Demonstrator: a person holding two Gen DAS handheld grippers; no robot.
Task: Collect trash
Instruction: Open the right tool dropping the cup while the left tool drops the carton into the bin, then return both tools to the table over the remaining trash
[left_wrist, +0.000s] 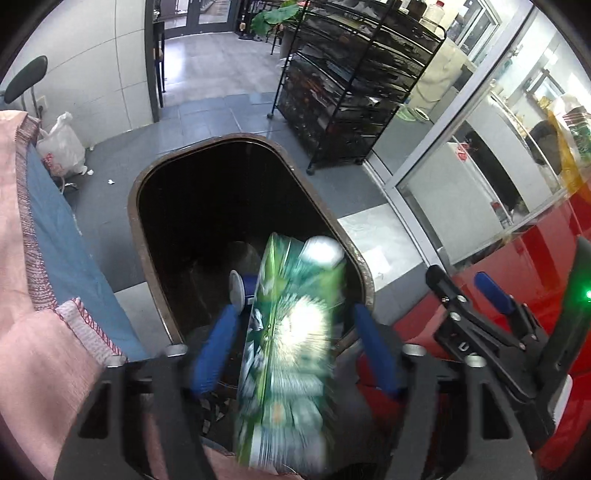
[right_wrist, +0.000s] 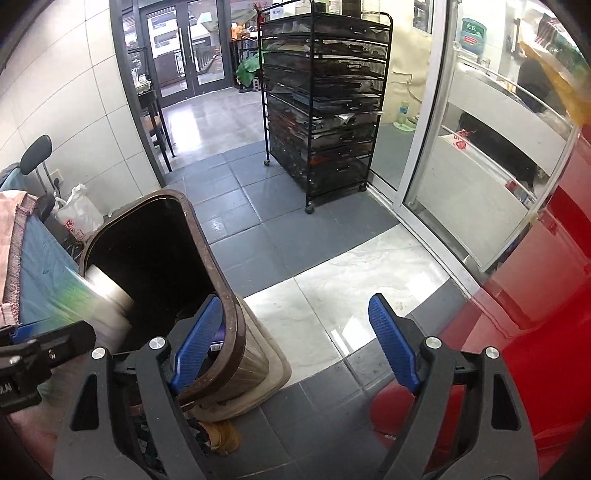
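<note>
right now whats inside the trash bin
Inside the trash bin a white-lidded container lies near the bottom. The green can, blurred between the open left gripper fingers, covers the near part; the rest is dark.

Green carton (left_wrist: 291, 350): printed green and white, silver at its far end; motion-blurred. Lies lengthwise between the two blue pads (left_wrist: 214, 354) without clear contact on either side, far end tipped over the mouth of the bin. In the right wrist view only its blurred green side and silver end (right_wrist: 103, 291) show, at the bin's near rim.

Trash bin (left_wrist: 147, 236): tall, brown-rimmed, rounded-rectangular opening, dark interior, standing on the tiled floor. Pale-lidded container (left_wrist: 236, 290) partly visible inside.
</note>
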